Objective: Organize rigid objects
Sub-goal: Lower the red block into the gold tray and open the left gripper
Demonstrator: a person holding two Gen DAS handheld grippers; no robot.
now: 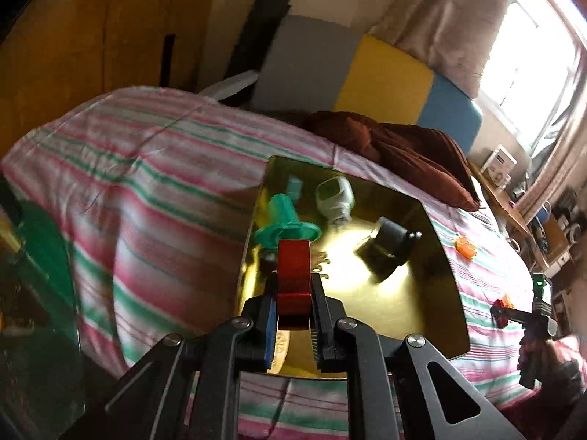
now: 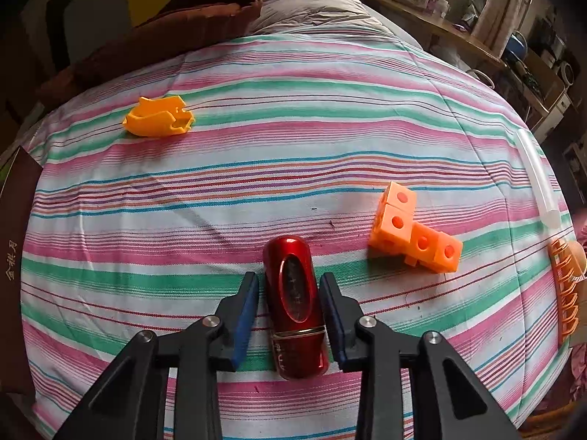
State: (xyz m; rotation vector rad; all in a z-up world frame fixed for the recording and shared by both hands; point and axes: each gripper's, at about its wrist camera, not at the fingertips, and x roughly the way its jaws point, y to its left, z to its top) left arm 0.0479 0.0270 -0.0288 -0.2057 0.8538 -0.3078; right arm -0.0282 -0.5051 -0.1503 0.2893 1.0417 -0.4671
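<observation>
Left wrist view: the left gripper (image 1: 293, 293) is clenched on a red block (image 1: 293, 275), held over the near edge of the gold tray (image 1: 422, 315) that sits on the striped bedspread (image 1: 146, 168). To place it well, I would carry it to the bare patch toward the tray's near right, lower it until it rests flat, then let go, keeping clear of what is already there. Inside the tray lie a teal plastic piece (image 1: 284, 227), a white gadget (image 1: 334, 196) and a black adapter (image 1: 385, 253), each apart from the others.

Right wrist view: the right gripper (image 2: 290, 300) has its jaws released, straddling a red cylindrical case (image 2: 295, 308) lying on the bedspread; whether the pads touch it is unclear. Closing squarely on its middle should keep it from rolling. Loose nearby are the orange cube cluster (image 2: 414, 234), a yellow-orange clip (image 2: 157, 117) and an orange comb-like piece (image 2: 565, 289).
</observation>
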